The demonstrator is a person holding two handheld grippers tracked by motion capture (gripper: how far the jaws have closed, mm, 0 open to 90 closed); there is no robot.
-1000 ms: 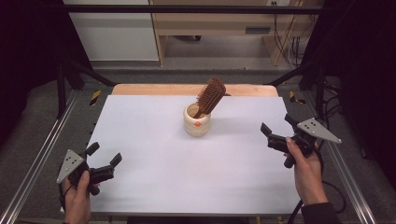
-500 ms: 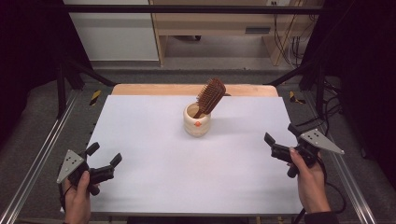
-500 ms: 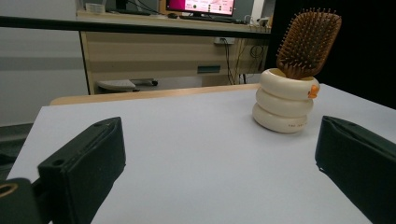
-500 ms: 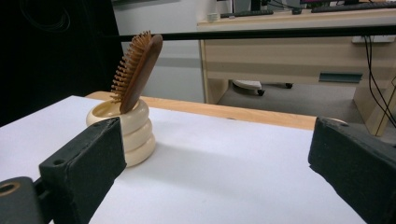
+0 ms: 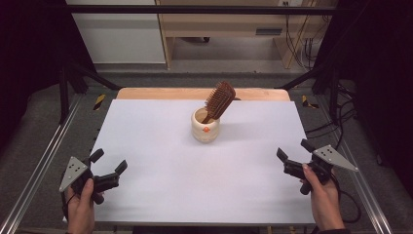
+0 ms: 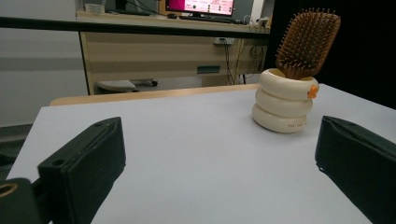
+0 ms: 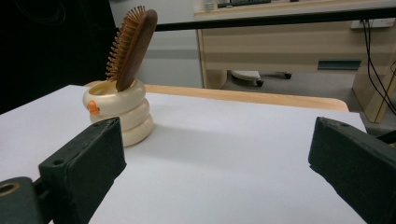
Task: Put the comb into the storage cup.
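A cream ribbed cup stands upright near the middle of the white table, toward the back. A brown wooden hairbrush stands in it, handle down, head leaning to the right. My left gripper rests open at the table's front left corner, nothing between its jaws. My right gripper is open at the front right edge, also holding nothing. Both are far from the cup.
A wooden strip runs along the table's far edge. Metal frame rails flank both sides. Beyond the table stand a wooden desk and hanging cables. A monitor sits on the desk.
My right gripper has drawn back toward the front edge of the table and slightly outward. The left gripper, cup and hairbrush have stayed put.
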